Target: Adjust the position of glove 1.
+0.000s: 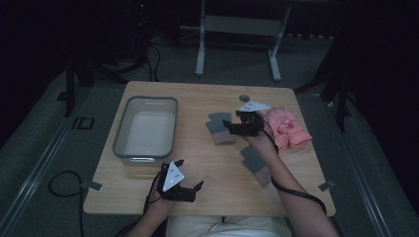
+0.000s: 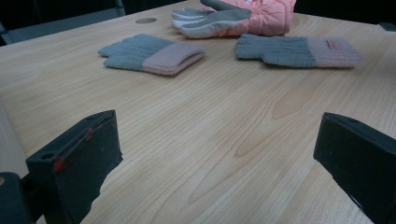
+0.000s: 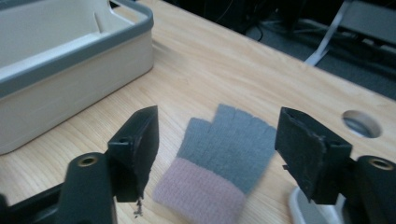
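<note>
In the high view the right gripper (image 1: 236,123) hangs right of centre, jaws spread and holding nothing, just over a grey-and-pink knit glove (image 1: 220,128) lying flat on the table (image 1: 207,163); its own view shows that glove (image 3: 219,161) between the parted jaws, low in the frame. The left gripper (image 1: 190,180) sits at the bottom centre, jaws likewise released. A second knit glove (image 1: 257,163) lies lower right, a pink padded glove (image 1: 289,126) at right, a grey-rimmed bin (image 1: 146,129) at left
</note>
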{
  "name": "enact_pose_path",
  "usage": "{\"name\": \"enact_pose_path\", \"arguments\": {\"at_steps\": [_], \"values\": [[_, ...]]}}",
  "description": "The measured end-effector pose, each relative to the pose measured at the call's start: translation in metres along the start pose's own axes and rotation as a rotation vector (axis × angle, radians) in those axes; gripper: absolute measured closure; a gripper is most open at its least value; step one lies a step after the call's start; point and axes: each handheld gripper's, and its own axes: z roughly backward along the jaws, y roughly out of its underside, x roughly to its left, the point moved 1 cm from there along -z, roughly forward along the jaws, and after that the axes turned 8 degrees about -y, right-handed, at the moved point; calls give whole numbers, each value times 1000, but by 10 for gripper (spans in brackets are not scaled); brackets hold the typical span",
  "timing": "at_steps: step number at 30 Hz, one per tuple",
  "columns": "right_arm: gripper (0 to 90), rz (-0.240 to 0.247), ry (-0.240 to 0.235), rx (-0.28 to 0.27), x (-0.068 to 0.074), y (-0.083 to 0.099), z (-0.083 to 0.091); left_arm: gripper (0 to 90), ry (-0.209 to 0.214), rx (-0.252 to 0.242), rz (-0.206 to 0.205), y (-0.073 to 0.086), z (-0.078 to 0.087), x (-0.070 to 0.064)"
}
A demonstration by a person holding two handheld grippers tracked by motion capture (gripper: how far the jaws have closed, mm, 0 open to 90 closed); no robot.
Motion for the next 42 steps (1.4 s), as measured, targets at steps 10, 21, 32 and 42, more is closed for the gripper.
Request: {"name": "enact_pose_path", "arguments": {"at_steps": [10, 21, 32, 42], "values": [[422, -59, 8, 84, -11, 4, -34, 3, 1, -2, -2, 0, 0, 0], [513, -106, -12, 197, -27, 12, -70, 3, 4, 0, 7, 0, 0, 1], [544, -144, 46, 259, -40, 26, -96, 3, 9, -6, 14, 0, 0, 1], [831, -118, 91, 338, -32, 28, -109, 3, 7, -9, 11, 0, 1, 1]]}}
